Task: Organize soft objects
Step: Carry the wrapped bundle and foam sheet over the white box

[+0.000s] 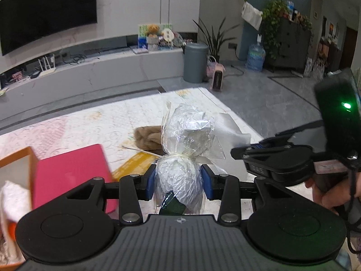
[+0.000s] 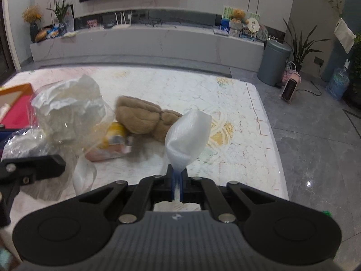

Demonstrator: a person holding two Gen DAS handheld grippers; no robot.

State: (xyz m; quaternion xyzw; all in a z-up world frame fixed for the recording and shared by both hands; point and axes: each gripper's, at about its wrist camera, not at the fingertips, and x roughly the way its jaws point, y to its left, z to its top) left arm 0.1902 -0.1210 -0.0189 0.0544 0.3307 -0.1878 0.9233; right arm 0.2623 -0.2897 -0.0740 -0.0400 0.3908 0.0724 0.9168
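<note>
Left tool [image 1: 178, 180] grips a cellophane-wrapped bundle [image 1: 180, 174] between its blue pads [image 1: 150, 184], pressing on the lower lobe below a pale ribbon knot [image 1: 182, 155]; the upper lobe stands up above the knot, crinkled and shiny. Right tool [image 2: 177, 181] is closed tight on the narrow neck of a white foam pouch [image 2: 188, 135], which fans out upward and away from the fingers, clear of the surface below.

Both tools hang over a pale patterned mat [image 2: 225, 94] on the floor. On the mat, beyond the held things, lies a tan plush toy [image 2: 144, 117], and just left of it a yellow packet [image 2: 112, 135] rests on a pinkish packet [image 2: 106, 153]. In the right wrist view the left tool's bundle shows at the left as crumpled white paper under clear film, with a black finger of that tool below it. A loose white bag [image 2: 83, 178] lies on the mat near the tools.

At the left in the left wrist view, a pink box lid [image 1: 70, 174] sits beside an orange box [image 1: 15, 158] with white tissue [image 1: 11, 194] inside. A hand [image 1: 331, 194] holds the right tool's handle at the right edge.
</note>
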